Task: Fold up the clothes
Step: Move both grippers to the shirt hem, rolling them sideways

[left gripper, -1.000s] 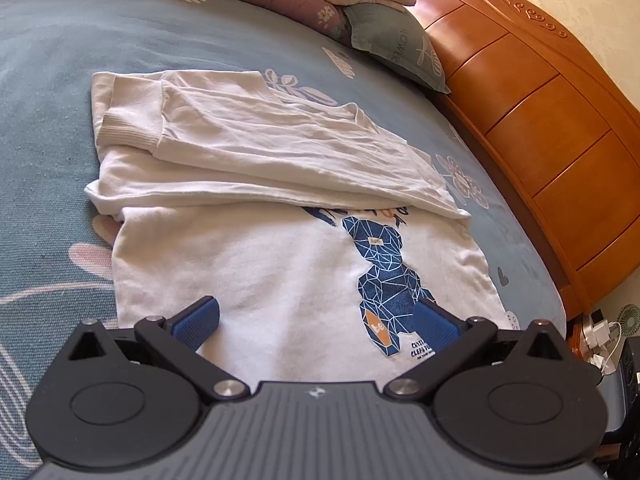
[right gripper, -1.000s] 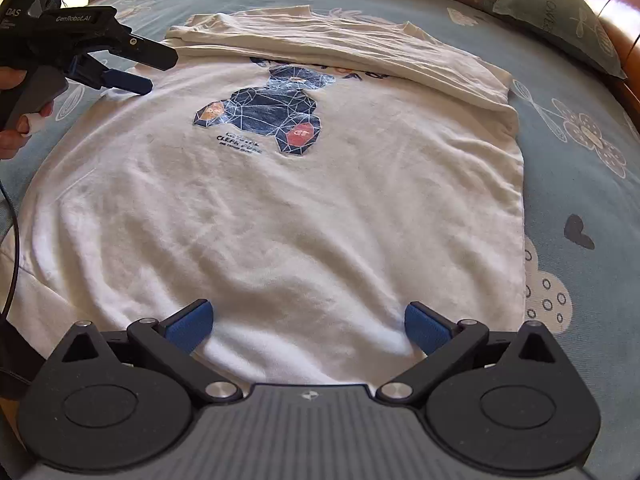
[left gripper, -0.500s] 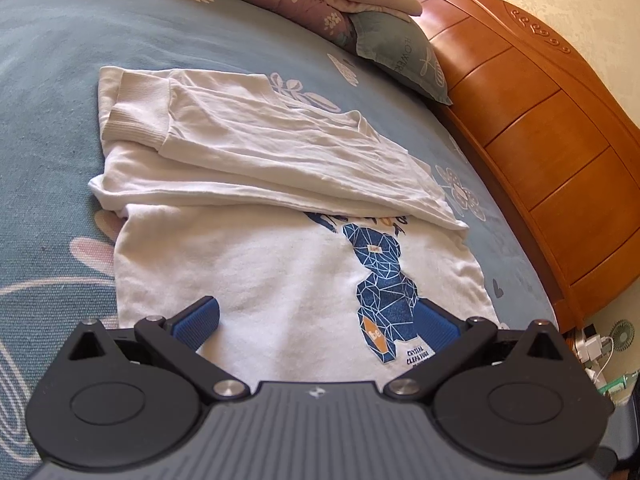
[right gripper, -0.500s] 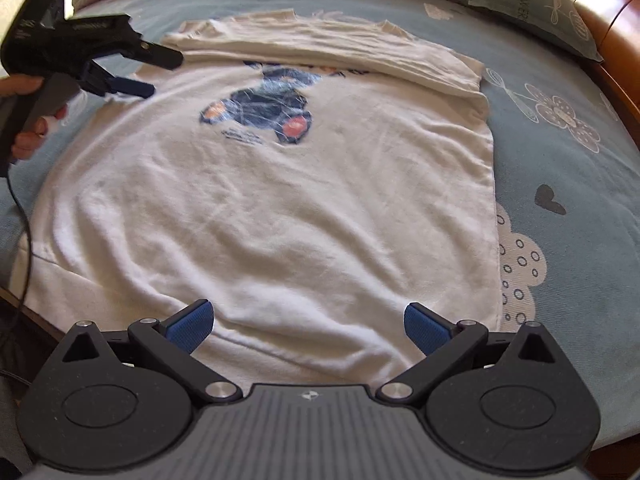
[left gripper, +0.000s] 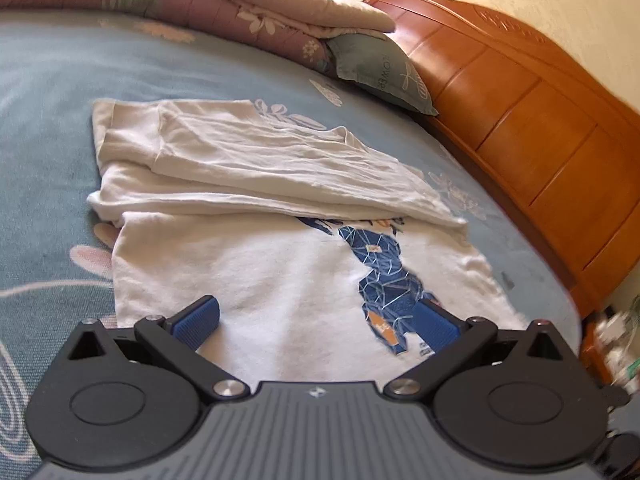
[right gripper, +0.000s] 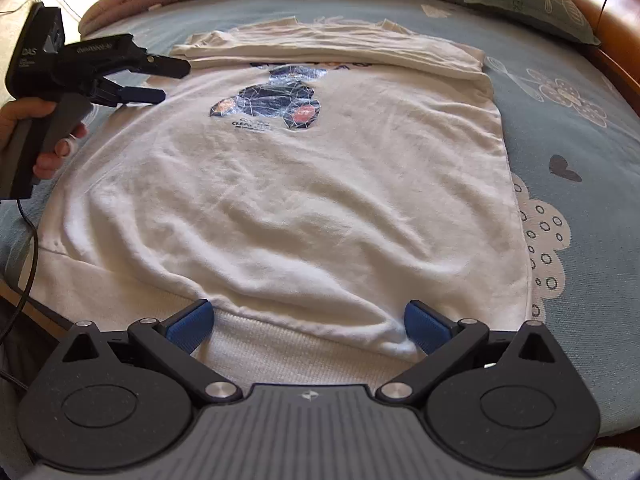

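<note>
A white sweatshirt (right gripper: pixel 304 200) lies spread flat on the bed (right gripper: pixel 568 128), front side up, with a blue geometric bear print (right gripper: pixel 276 100) showing on its chest. Its upper part, sleeves included, is folded down across the body in a long band (left gripper: pixel 256 164) that covers the top of the print. The ribbed hem (right gripper: pixel 280 344) sits at the near edge of the mattress, and the body of the garment is softly rumpled. The right gripper (right gripper: pixel 306 322) hangs over that hem, its jaws spread wide with one blue pad (right gripper: pixel 188 326) at either side of the ribbing, gripping nothing. The left gripper (right gripper: pixel 154 82), held in a person's hand (right gripper: pixel 38 136) by its grey handle, hovers over the garment's side next to the print, close under the folded band; its jaws are likewise parted and empty. From its own camera the left gripper's blue pads (left gripper: pixel 198 320) frame plain white cloth and the lower part of the bear. The bed wears a blue-grey sheet printed with pale flowers. At the far side a folded quilt (left gripper: pixel 224 12) in mauve and cream is stacked, with a grey-green pillow (left gripper: pixel 380 72) beside it against the wooden headboard (left gripper: pixel 532 128). A black cable (right gripper: pixel 24 240) trails down from the left gripper's handle.
</note>
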Demonstrator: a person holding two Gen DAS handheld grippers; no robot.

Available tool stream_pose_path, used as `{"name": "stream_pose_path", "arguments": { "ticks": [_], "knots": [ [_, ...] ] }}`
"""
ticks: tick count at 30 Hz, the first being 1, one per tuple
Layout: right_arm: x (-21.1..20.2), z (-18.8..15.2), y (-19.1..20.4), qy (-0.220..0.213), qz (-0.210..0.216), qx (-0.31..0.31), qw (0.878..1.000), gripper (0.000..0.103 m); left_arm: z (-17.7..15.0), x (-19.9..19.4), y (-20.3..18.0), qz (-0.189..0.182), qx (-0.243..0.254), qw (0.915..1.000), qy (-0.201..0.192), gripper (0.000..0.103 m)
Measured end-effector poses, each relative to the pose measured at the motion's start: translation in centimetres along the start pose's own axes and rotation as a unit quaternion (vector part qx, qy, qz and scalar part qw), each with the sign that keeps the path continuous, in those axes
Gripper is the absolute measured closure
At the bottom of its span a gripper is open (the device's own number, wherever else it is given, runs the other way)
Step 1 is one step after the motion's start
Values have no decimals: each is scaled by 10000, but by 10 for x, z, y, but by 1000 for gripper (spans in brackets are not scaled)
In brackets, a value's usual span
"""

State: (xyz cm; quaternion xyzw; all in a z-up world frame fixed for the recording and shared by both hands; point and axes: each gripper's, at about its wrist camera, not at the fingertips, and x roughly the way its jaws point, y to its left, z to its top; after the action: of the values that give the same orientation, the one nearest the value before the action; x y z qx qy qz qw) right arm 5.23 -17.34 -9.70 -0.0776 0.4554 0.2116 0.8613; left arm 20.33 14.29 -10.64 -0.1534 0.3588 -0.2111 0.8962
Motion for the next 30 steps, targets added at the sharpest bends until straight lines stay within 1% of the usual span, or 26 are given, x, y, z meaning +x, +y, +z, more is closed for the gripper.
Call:
{"name": "stream_pose_path", "arguments": {
  "ticks": [3, 6, 7, 8, 11, 14, 17, 18, 19, 21, 23, 24, 26, 27, 29, 30],
  "knots": [
    [-4, -8, -5, -158, 117, -130, 9997, 0, -1, 0, -13, 324, 372, 9988, 80, 1],
    [-7, -13, -13, -269, 223, -89, 9994, 0, -5, -9, -36, 980, 647, 9931, 64, 1],
    [-8, -15, -15, -305, 257, -69, 9992, 0, -9, -18, -47, 1064, 830, 9908, -34, 1],
    [-9, -17, -18, -341, 290, -49, 9990, 0, -13, -26, -58, 1133, 1010, 9884, -116, 1],
    [-12, -19, -23, -427, 365, 72, 9984, 0, -34, -49, -94, 1124, 1518, 9819, -145, 1],
    [-15, -19, -25, -493, 417, 248, 9976, 0, -64, -59, -124, 1064, 1855, 9768, 76, 1],
    [-22, -22, -27, -613, 515, 298, 9963, 0, -99, -63, -142, 1087, 1895, 9753, 312, 1],
    [-24, -23, -28, -650, 529, 294, 9960, 0, -108, -66, -145, 1136, 1823, 9760, 347, 1],
    [-25, -25, -29, -674, 535, 286, 9959, 0, -117, -68, -147, 1165, 1730, 9772, 390, 1],
    [-26, -28, -30, -711, 554, 276, 9955, 0, -130, -71, -143, 1071, 1346, 9835, 566, 1],
    [-26, -32, -31, -733, 610, 240, 9952, 0, -140, -75, -140, 1147, 1197, 9845, 572, 1],
    [-25, -35, -32, -776, 629, 189, 9948, 0, -142, -78, -141, 1207, 1237, 9832, 586, 1],
    [-25, -39, -32, -872, 659, 118, 9939, 0, -140, -79, -148, 1418, 1298, 9783, 778, 1],
    [-26, -40, -33, -913, 683, 134, 9934, 0, -139, -81, -152, 1494, 1309, 9767, 813, 1],
    [-26, -40, -38, -968, 772, 281, 9919, 0, -138, -86, -157, 1517, 1290, 9762, 859, 1],
    [-26, -40, -41, -996, 826, 377, 9909, 0, -138, -88, -161, 1581, 1352, 9745, 845, 1]
  ]
}}
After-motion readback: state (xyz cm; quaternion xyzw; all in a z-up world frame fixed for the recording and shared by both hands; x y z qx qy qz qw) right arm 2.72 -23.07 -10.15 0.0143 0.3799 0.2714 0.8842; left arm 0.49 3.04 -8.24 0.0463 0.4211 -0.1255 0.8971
